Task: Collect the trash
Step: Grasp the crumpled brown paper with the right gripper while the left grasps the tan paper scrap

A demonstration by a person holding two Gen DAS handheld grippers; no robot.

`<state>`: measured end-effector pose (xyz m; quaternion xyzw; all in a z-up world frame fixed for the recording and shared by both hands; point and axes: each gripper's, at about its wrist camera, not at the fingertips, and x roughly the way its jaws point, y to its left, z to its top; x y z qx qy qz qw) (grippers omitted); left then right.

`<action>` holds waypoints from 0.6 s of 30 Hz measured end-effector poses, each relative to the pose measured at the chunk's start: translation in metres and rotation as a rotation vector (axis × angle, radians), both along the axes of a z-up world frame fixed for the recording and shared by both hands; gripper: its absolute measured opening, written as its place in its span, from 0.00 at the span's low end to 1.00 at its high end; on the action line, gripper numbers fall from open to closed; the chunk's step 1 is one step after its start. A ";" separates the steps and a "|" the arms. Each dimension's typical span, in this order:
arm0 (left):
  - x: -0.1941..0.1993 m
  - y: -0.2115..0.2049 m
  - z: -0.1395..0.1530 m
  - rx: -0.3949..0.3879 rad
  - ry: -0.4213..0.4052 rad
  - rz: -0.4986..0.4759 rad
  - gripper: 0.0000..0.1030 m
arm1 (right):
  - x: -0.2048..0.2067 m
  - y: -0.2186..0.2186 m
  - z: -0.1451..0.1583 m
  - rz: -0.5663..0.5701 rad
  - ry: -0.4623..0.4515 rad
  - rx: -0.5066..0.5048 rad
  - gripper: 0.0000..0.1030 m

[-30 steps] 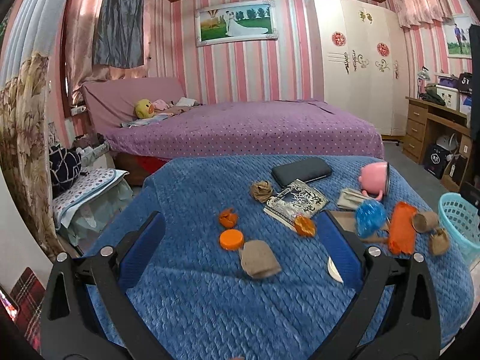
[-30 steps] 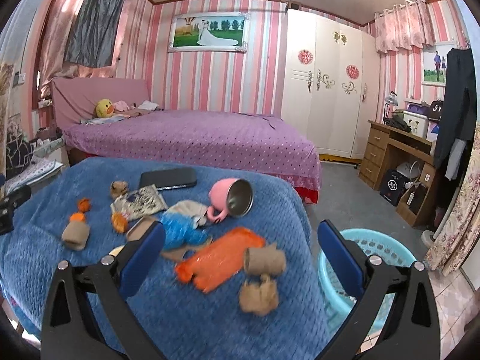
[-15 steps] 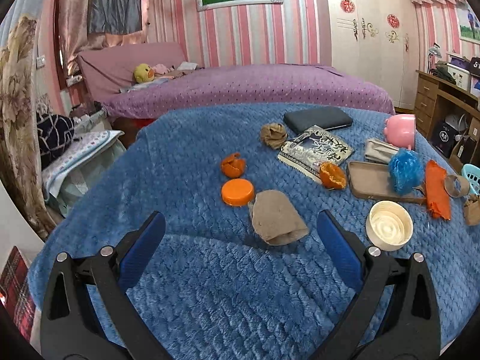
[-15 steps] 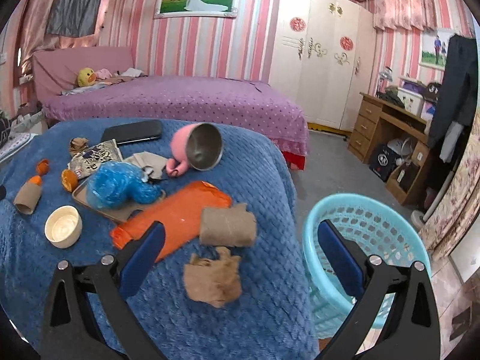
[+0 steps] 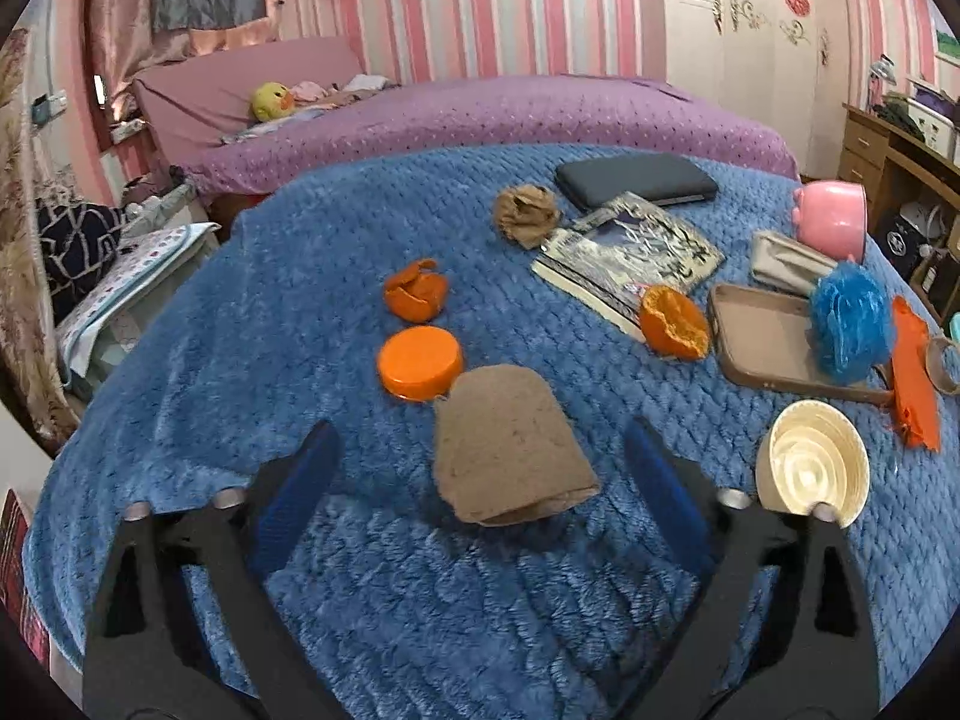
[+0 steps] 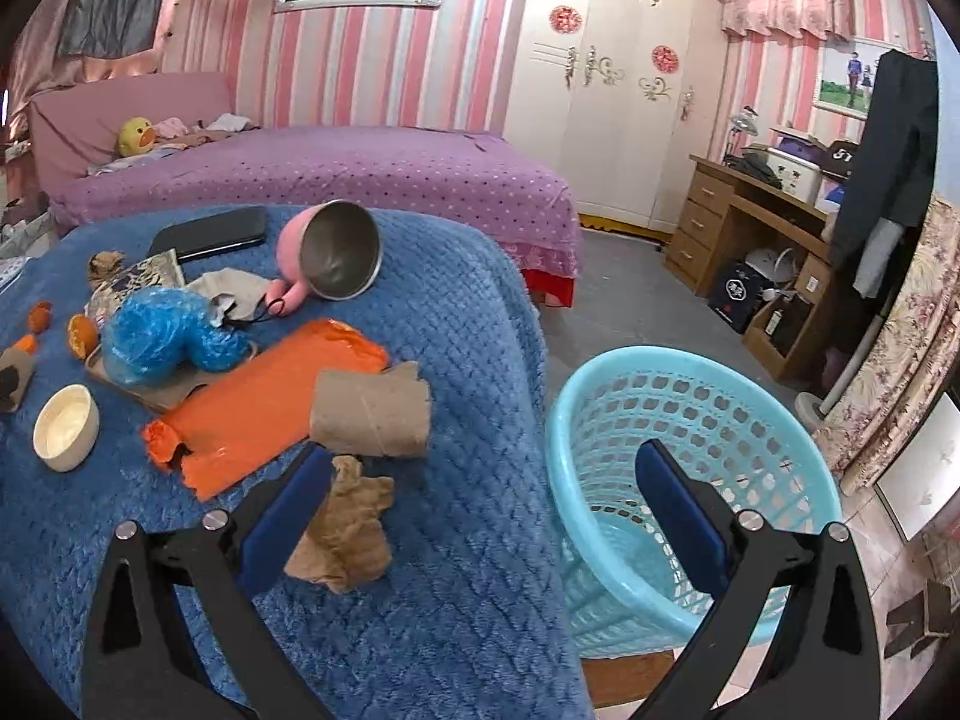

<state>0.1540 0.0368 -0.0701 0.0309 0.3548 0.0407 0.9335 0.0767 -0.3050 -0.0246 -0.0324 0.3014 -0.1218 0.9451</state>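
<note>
Where fuzzy blue blanket (image 5: 252, 360) dimples, flattened brown cardboard tube (image 5: 510, 450).

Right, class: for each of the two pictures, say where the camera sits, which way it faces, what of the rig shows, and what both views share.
Left wrist: on the left gripper, facing across the blue blanket at the flattened cardboard tube; both blue-padded fingers show, spread apart.
Right wrist: on the right gripper, facing the blanket's edge and the turquoise basket; its fingers show, spread apart.
Shared: the cream bowl, blue plastic wad, pink cup.
</note>
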 end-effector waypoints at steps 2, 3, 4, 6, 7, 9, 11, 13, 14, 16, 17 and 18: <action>0.002 0.001 -0.003 -0.022 0.028 -0.022 0.57 | 0.002 0.003 -0.001 0.012 0.006 0.005 0.96; 0.003 0.001 -0.005 -0.041 0.043 -0.037 0.49 | 0.002 0.005 -0.001 0.019 0.008 0.013 0.96; 0.003 0.002 -0.006 -0.059 0.051 -0.047 0.47 | 0.002 0.006 -0.001 0.027 0.009 0.021 0.96; 0.000 0.004 -0.004 -0.075 0.044 -0.048 0.46 | 0.001 0.011 -0.003 0.049 0.017 0.032 0.96; -0.002 0.005 -0.002 -0.082 0.035 -0.044 0.45 | 0.001 0.013 -0.004 0.055 0.019 0.031 0.96; -0.006 0.010 0.001 -0.100 0.022 -0.041 0.39 | -0.001 0.019 -0.005 0.072 0.025 0.021 0.96; -0.009 0.014 0.004 -0.113 0.019 -0.042 0.39 | -0.002 0.021 -0.007 0.086 0.036 0.036 0.96; -0.012 0.016 0.006 -0.107 0.014 -0.040 0.39 | -0.001 0.021 -0.009 0.095 0.046 0.059 0.96; -0.015 0.017 0.007 -0.102 0.010 -0.041 0.39 | -0.001 0.022 -0.012 0.100 0.054 0.062 0.96; -0.021 0.018 0.007 -0.096 0.005 -0.047 0.38 | -0.001 0.025 -0.016 0.107 0.069 0.050 0.96; -0.023 0.020 0.008 -0.097 0.005 -0.049 0.38 | -0.002 0.024 -0.018 0.110 0.072 0.047 0.96; -0.026 0.021 0.008 -0.101 0.006 -0.053 0.38 | -0.002 0.025 -0.020 0.115 0.078 0.047 0.96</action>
